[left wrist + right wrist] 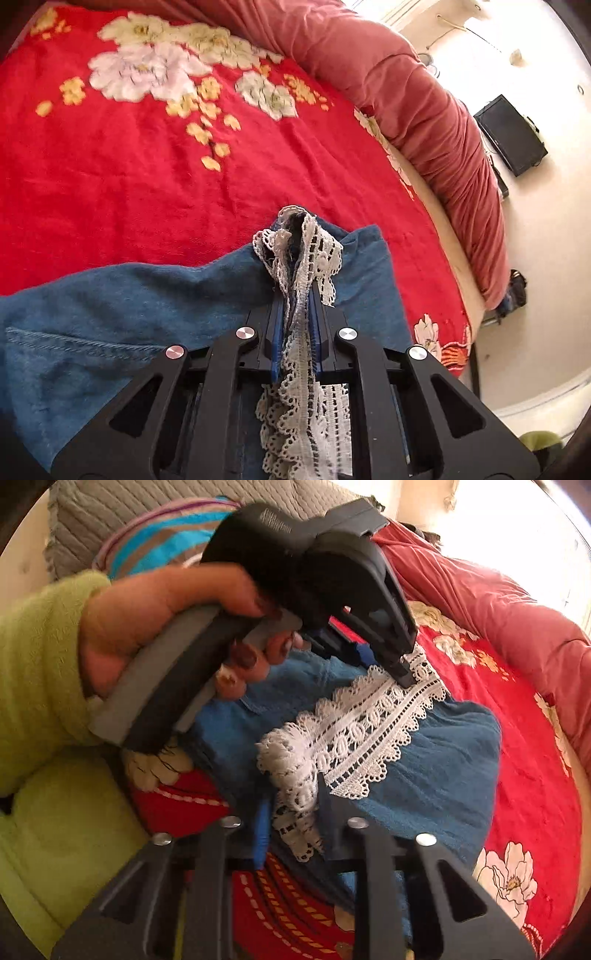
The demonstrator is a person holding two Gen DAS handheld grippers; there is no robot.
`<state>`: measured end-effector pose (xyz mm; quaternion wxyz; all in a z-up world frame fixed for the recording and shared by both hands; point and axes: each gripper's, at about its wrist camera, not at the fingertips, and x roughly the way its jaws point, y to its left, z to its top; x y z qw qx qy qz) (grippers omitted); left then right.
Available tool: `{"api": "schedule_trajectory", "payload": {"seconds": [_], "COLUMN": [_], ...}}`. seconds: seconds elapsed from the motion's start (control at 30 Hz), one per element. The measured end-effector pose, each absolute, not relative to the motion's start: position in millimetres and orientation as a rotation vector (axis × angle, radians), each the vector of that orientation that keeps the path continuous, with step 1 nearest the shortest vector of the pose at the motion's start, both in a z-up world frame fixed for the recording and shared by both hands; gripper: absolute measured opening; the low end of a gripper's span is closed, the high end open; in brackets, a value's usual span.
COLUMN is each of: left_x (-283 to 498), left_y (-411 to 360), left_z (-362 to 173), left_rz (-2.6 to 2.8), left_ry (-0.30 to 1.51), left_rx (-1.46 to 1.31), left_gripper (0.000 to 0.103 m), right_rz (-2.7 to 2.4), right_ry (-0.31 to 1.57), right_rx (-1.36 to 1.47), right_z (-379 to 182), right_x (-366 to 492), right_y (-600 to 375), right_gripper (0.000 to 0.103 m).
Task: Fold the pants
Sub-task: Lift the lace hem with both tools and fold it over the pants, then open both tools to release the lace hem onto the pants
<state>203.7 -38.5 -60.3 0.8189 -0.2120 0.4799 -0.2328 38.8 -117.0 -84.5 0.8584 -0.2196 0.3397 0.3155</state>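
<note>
Left wrist view: blue pants (122, 306) with a white lace hem (301, 266) lie on a red bedspread (147, 177) printed with pale and yellow flowers. Only this view shows the rolled pink quilt (436, 122) along the far edge of the bed and, on the pale floor beyond it, a dark flat screen (511, 134). The left gripper (300, 314) points down at the cloth; its jaws are drawn narrow, pressed on a bunched fold of lace and denim that rises between the blue pads.

Right wrist view: only here is the person visible, a hand (162, 627) in a yellow-green sleeve (40, 664) wrapped around the handle of the left gripper (404, 672), whose tip rests on the far end of the lace hem (369, 734). Behind it lie a grey quilted cover (122, 524) and a striped cloth (166, 542). The pants (436, 775) spread over the bedspread (535, 775), lace band uppermost. The right gripper (291, 830) sits at the near end of the lace; its jaws stand narrow, with crumpled lace and denim between the fingers, one pad blue (263, 834). Whether the pads fully press the cloth cannot be told.
</note>
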Motion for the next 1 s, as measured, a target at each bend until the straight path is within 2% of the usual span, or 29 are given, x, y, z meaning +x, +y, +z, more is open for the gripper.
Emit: {"api": "schedule_trajectory", "payload": {"seconds": [0.13,0.27,0.37,0.43,0.5,0.67,0.73,0.8,0.9,1.0], "left_x": [195.8,204.6,203.3,198.3,187.2,149.5,132.1,118.9,101.2,93.6], "left_y": [-22.5,-22.6,-15.6,-10.8,-6.0,-13.5,-23.4,-36.5,-61.5,-75.1], "left_z": [-53.1,-72.6,-80.9,-69.1,-51.3,-18.7,-11.5,-10.0,-24.5,-54.0], "left_rz": [-0.479,-0.447,-0.450,-0.431,-0.384,-0.335,-0.360,-0.397,-0.444,-0.429], "left_ry": [0.978,1.020,1.030,0.998,0.944,0.851,0.838,0.850,0.906,0.995], "left_rx": [-0.472,-0.433,-0.488,-0.469,-0.406,-0.244,-0.189,-0.157,-0.059,0.038], "left_gripper": [0.007,0.017,0.018,0.030,0.034,0.034,0.023,0.018,0.018,0.018], "right_rz": [0.693,0.719,0.786,0.814,0.777,0.612,0.593,0.576,0.524,0.515], "right_ry": [0.717,0.732,0.748,0.728,0.693,0.726,0.769,0.807,0.901,0.930], "right_rx": [-0.495,-0.516,-0.421,-0.324,-0.287,-0.253,-0.219,-0.210,-0.244,-0.220], "right_z": [-92.9,-99.5,-85.7,-67.9,-52.5,-51.9,-58.0,-66.6,-89.3,-102.3], "right_x": [34.8,33.1,31.0,29.7,32.4,49.9,56.8,62.1,63.9,65.0], "right_y": [-110.1,-105.1,-117.6,-136.3,-153.5,-193.4,-202.5,-207.9,-208.2,-216.7], "right_gripper": [0.020,0.030,0.041,0.049,0.050,0.050,0.050,0.049,0.042,0.040]}}
